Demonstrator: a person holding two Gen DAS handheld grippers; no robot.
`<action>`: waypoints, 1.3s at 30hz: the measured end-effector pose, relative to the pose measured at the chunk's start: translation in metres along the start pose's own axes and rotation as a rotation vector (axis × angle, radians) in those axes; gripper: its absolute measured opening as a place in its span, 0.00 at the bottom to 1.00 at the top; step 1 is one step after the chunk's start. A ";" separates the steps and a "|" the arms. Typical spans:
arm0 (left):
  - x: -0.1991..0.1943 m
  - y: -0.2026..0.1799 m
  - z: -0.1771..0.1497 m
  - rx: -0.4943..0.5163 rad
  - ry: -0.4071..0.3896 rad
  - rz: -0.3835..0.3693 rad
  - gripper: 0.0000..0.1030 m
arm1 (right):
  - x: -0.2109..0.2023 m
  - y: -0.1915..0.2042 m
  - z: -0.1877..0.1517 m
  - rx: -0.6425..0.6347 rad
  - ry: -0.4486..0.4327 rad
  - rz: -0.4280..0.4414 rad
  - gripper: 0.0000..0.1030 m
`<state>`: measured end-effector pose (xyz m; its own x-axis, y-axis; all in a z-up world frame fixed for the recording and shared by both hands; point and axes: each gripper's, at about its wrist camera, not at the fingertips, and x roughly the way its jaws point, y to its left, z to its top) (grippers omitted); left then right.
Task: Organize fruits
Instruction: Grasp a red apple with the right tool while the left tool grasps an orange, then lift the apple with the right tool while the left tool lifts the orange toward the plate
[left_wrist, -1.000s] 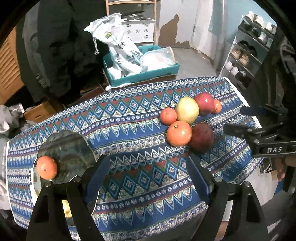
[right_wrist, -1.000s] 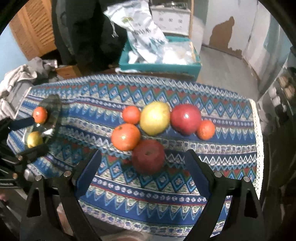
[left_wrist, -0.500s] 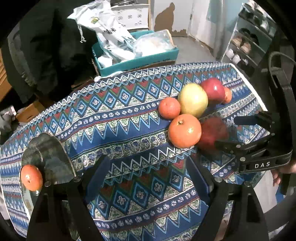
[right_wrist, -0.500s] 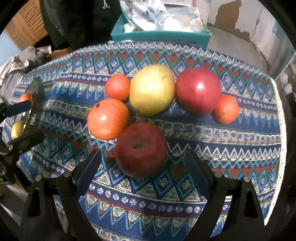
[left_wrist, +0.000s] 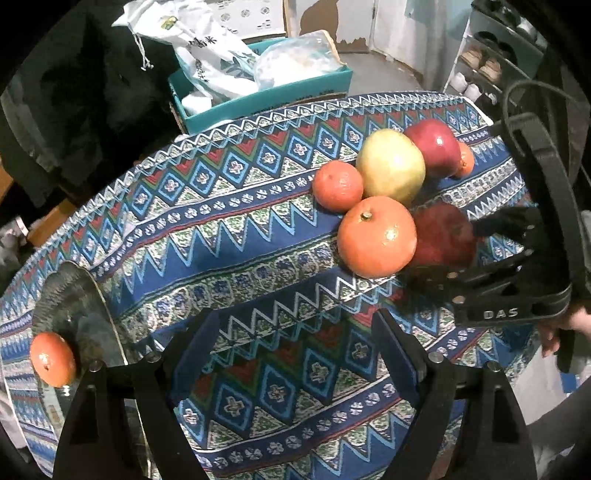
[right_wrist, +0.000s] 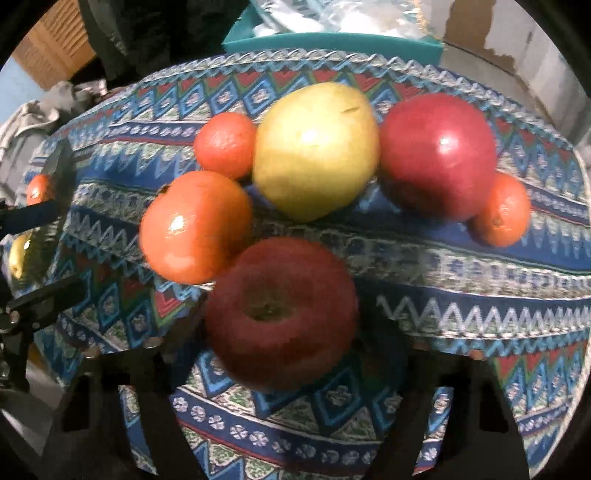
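Observation:
A dark red apple (right_wrist: 280, 314) sits on the patterned cloth (left_wrist: 229, 236), nearest of a fruit cluster. My right gripper (right_wrist: 280, 332) points down over it, jaws closing, a pad touching each side of the apple (left_wrist: 443, 236). Touching the apple on the left is a large orange (right_wrist: 195, 225). Behind lie a mandarin (right_wrist: 225, 144), a yellow-green apple (right_wrist: 314, 151), a shiny red apple (right_wrist: 439, 155) and a small orange (right_wrist: 502, 210). My left gripper (left_wrist: 295, 325) hangs open over bare cloth. A glass plate (left_wrist: 74, 306) at the left holds an orange (left_wrist: 51, 360).
A teal crate (left_wrist: 266, 96) with white bags stands behind the table's far edge. A shoe rack (left_wrist: 491, 62) is at the back right. A person's hand (left_wrist: 554, 332) holds the right gripper by the table's right edge. A yellow fruit (right_wrist: 18, 254) also lies on the plate.
Both grippers have come down toward the cloth. The right gripper's fingers have narrowed from wide apart to flank the dark red apple closely. The left gripper's opening is unchanged.

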<state>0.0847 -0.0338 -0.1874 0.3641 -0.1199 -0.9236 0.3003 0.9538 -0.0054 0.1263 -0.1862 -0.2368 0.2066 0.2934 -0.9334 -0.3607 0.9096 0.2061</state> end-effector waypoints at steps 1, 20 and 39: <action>0.000 0.001 0.001 -0.007 0.001 -0.012 0.83 | -0.001 0.000 0.000 -0.002 -0.003 -0.006 0.70; 0.021 -0.048 0.035 0.033 -0.001 -0.102 0.83 | -0.055 -0.068 -0.021 0.114 -0.101 -0.125 0.70; 0.079 -0.061 0.046 -0.058 0.062 -0.148 0.83 | -0.061 -0.080 -0.028 0.132 -0.124 -0.104 0.70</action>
<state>0.1357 -0.1141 -0.2419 0.2639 -0.2451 -0.9329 0.2946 0.9414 -0.1640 0.1168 -0.2850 -0.2048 0.3502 0.2224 -0.9099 -0.2105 0.9652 0.1549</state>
